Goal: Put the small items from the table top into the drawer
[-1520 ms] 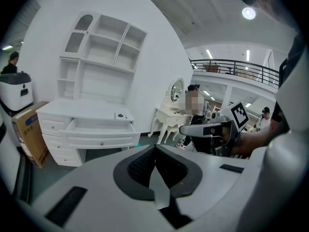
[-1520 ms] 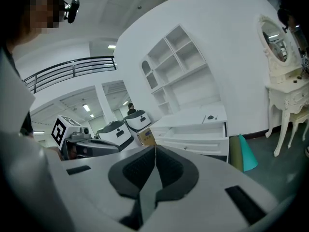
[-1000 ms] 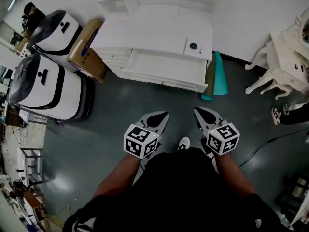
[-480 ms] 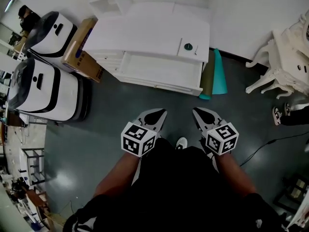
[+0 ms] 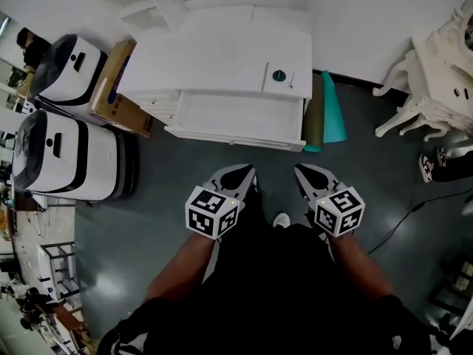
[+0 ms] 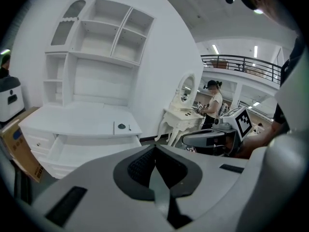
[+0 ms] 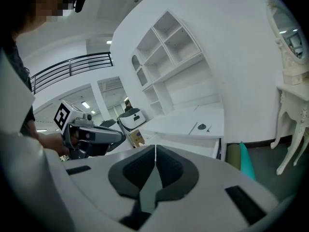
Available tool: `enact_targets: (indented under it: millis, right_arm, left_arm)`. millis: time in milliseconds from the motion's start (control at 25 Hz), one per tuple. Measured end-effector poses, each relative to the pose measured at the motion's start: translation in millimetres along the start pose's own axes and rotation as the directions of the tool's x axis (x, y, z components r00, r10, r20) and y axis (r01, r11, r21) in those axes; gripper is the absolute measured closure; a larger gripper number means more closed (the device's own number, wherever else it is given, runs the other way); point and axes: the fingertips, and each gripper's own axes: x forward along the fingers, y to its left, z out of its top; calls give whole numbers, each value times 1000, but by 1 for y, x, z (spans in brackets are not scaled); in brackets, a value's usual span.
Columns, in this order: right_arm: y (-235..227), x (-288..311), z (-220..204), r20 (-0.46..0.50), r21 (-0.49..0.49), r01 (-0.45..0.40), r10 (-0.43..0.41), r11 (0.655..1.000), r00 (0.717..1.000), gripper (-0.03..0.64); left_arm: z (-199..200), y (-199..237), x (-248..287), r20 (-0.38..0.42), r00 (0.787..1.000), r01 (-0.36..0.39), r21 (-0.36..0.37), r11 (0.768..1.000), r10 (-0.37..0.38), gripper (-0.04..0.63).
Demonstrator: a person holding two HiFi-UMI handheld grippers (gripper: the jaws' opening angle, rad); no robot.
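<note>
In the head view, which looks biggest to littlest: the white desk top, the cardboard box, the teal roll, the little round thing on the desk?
1. white desk top
2. cardboard box
3. teal roll
4. little round thing
No two look alike in size.

— Where does the head view sit?
— Above the person, facing steeply down; the white desk [image 5: 222, 58] lies well off at 12 o'clock
— And the gripper views?
— Each looks low along its own jaws. The left one has the tabletop [image 6: 77, 117] at 9 o'clock and the right gripper [image 6: 190, 140] at 3; the right one has the left gripper [image 7: 118, 134] at 9
— What's shared?
— All three take in the open drawer [image 5: 236, 117]
</note>
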Motion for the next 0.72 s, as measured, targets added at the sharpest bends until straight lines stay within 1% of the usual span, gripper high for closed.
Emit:
enact_targets:
  millis: [320,560,720]
  right_arm:
    - [-28,20,10,-1,27,68,-68,997,998,589]
    - [-45,52,30,-14,16,117,-117,993,993,589]
    - [-61,76,38,-27,27,158,-157,987,987,589]
  left_arm:
    - [13,29,29,-26,999,29,15,999,-29,586]
    - [29,63,50,-49,997,63,19,998,-62,586]
    - [37,87,64,-71,993,91,20,996,-89,586]
